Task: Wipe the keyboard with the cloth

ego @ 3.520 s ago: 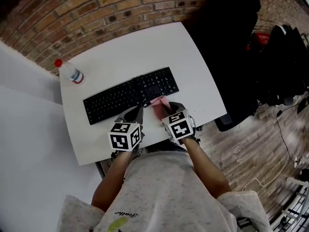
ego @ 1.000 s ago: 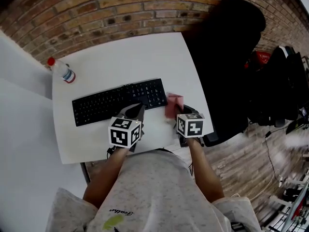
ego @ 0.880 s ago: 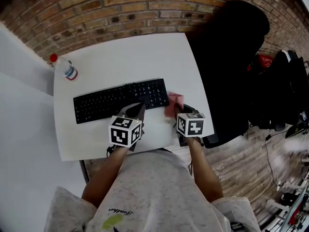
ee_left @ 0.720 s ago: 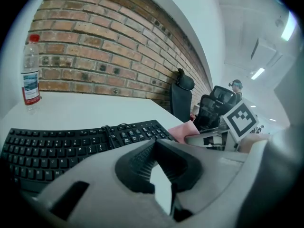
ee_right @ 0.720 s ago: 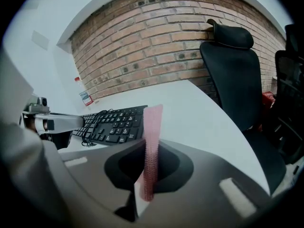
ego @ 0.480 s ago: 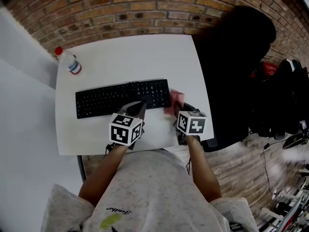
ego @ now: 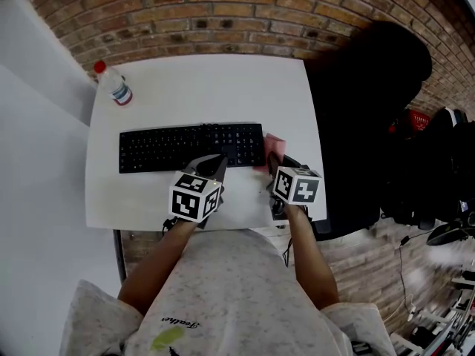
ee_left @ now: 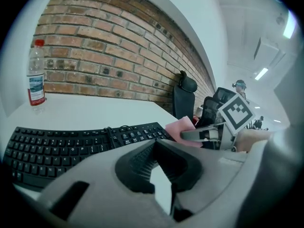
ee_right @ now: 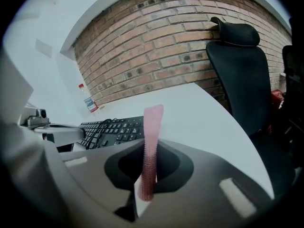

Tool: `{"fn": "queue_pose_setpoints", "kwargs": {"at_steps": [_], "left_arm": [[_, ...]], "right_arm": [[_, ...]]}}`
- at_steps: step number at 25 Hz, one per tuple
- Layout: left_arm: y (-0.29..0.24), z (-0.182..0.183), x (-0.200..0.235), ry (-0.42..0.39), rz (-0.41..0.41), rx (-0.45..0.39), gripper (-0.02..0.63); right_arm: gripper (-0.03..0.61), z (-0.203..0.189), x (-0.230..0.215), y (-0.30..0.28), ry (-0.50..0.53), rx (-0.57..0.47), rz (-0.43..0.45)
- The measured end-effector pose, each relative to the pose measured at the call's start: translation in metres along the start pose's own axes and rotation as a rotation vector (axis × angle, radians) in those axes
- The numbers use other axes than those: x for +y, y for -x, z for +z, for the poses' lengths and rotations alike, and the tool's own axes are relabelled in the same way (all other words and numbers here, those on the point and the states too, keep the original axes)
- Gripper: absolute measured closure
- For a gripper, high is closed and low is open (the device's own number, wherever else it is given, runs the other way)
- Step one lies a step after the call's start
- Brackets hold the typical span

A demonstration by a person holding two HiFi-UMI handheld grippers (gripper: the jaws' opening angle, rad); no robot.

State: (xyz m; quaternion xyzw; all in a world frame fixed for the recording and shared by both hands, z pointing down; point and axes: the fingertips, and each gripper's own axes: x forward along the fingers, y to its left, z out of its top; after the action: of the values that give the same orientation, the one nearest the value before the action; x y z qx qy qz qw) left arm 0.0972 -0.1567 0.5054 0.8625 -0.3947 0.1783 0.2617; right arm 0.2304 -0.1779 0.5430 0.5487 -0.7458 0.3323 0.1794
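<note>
A black computer keyboard (ego: pixel 185 147) lies across the middle of the white counter (ego: pixel 208 87), and a clear plastic bottle with a red cap (ego: pixel 115 87) stands at the far left corner. The right gripper (ego: pixel 272 159) has its fingers closed on a pink waffle-textured cloth (ego: pixel 275 142), which stands upright between them and rises above the tips. The cloth is just beside the keyboard's right end; whether it touches the keys cannot be told. The left gripper (ego: pixel 217 162) has its fingers pressed together with nothing between them, the tips over the keyboard's near edge, right of its middle. A black office chair (ego: pixel 364 102) stands to the right of the counter, and a brick wall (ego: pixel 223 13) runs behind it.
</note>
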Motion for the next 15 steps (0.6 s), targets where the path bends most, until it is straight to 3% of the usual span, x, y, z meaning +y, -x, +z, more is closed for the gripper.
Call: {"fn": "queue_pose_setpoints", "kwargs": {"at_steps": [15], "left_arm": [[0.002, 0.003, 0.012, 0.075, 0.105, -0.057, 0.623]], "right_arm": [[0.554, 0.021, 0.0, -0.022, 0.075, 0.008, 0.081]]}}
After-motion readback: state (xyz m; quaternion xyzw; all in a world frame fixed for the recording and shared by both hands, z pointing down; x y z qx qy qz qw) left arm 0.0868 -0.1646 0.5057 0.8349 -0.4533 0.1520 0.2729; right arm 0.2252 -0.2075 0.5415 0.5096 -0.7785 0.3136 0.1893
